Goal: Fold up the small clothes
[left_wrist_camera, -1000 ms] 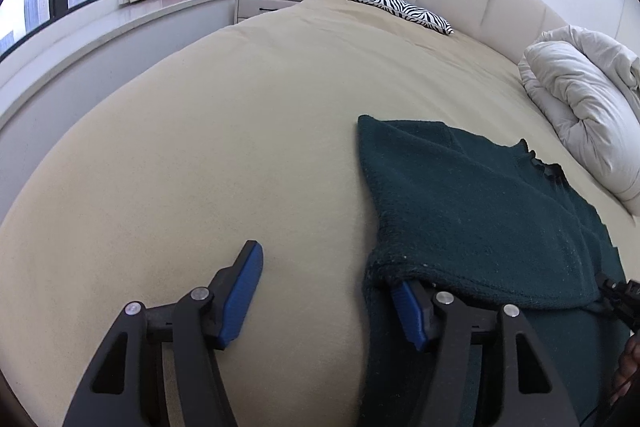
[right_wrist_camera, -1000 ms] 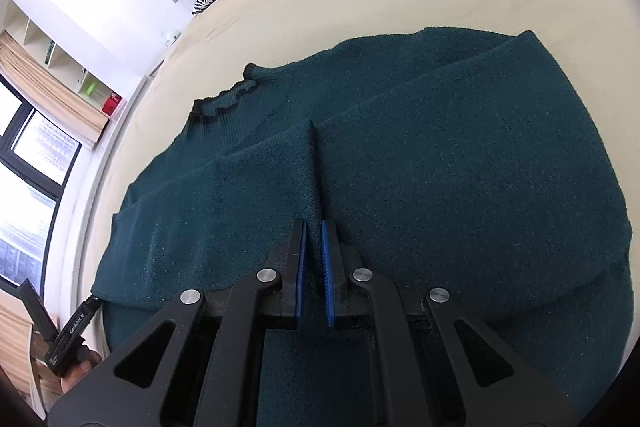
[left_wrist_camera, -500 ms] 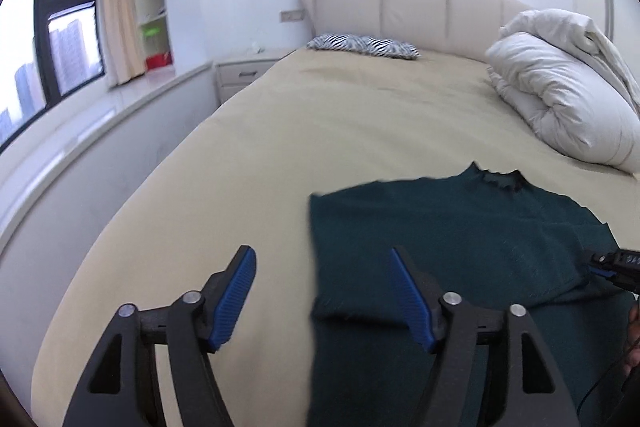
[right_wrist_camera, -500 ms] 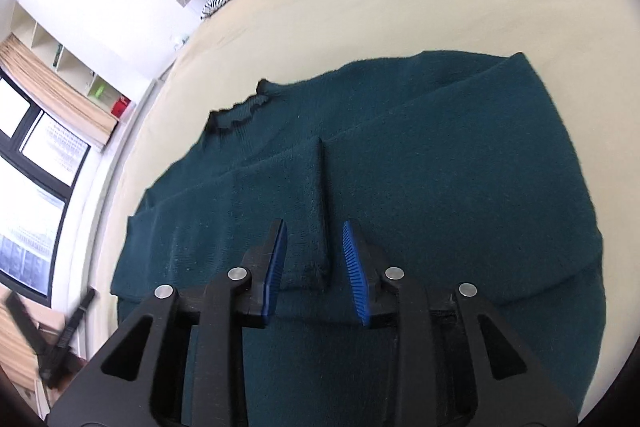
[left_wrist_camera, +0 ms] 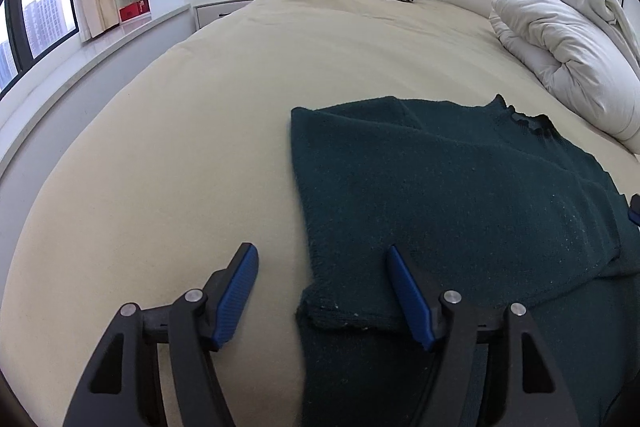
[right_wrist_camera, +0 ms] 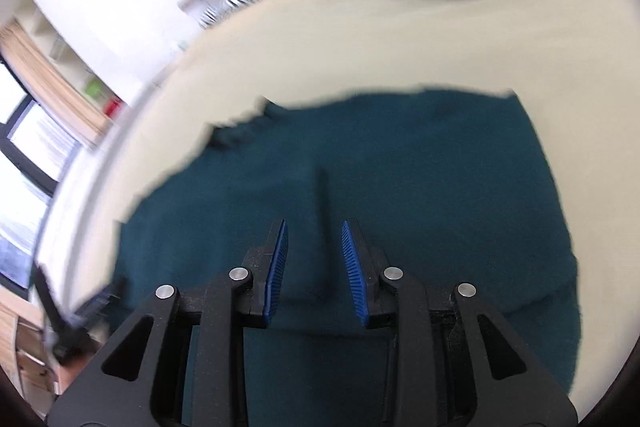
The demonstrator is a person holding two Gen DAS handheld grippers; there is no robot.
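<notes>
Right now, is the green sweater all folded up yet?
Not yet. Both sides of the dark green sweater are already folded in on the bed. The left gripper and right gripper are open, holding nothing. Folding the bottom up toward the collar likely remains.
</notes>
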